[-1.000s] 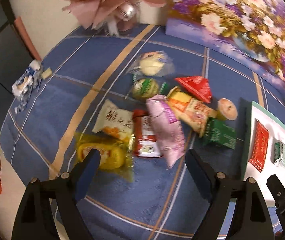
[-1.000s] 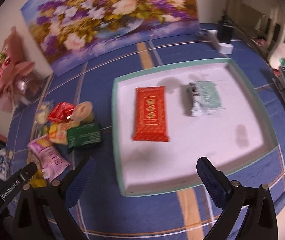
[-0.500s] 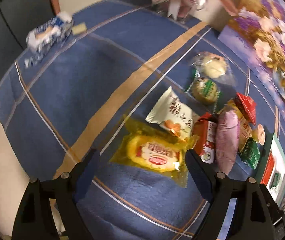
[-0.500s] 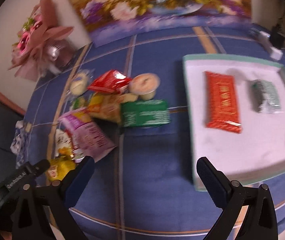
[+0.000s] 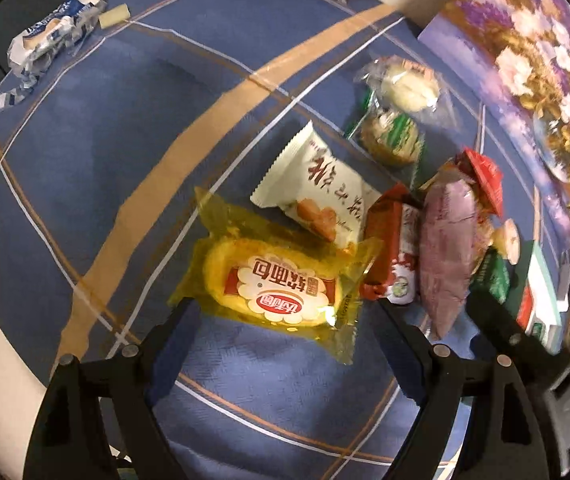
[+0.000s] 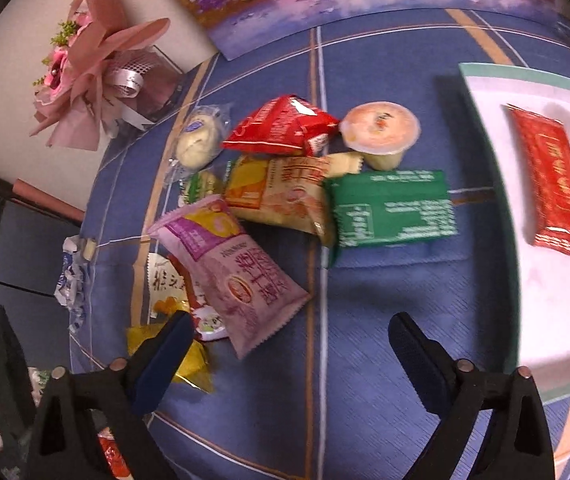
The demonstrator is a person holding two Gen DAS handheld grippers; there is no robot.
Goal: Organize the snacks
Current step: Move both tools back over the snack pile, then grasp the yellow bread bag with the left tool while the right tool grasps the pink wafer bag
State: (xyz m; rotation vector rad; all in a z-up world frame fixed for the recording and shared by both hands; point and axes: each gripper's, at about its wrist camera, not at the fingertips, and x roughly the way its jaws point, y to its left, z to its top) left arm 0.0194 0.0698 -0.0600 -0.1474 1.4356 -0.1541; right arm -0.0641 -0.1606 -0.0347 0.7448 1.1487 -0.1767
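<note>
Where tongs [image 5: 285,312] gape: yellow bread pack [image 5: 277,284].

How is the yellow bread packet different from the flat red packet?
The yellow bread packet lies on the blue tablecloth between the open left gripper's fingers; the flat red packet lies in the white tray. The yellow one is see-through and puffy, the red one opaque and flat. The yellow one overlaps a white packet; the red one touches nothing else. Both are sealed snacks.

Left gripper [image 5: 285,316] and right gripper [image 6: 291,330] — both jaws spread wide.
</note>
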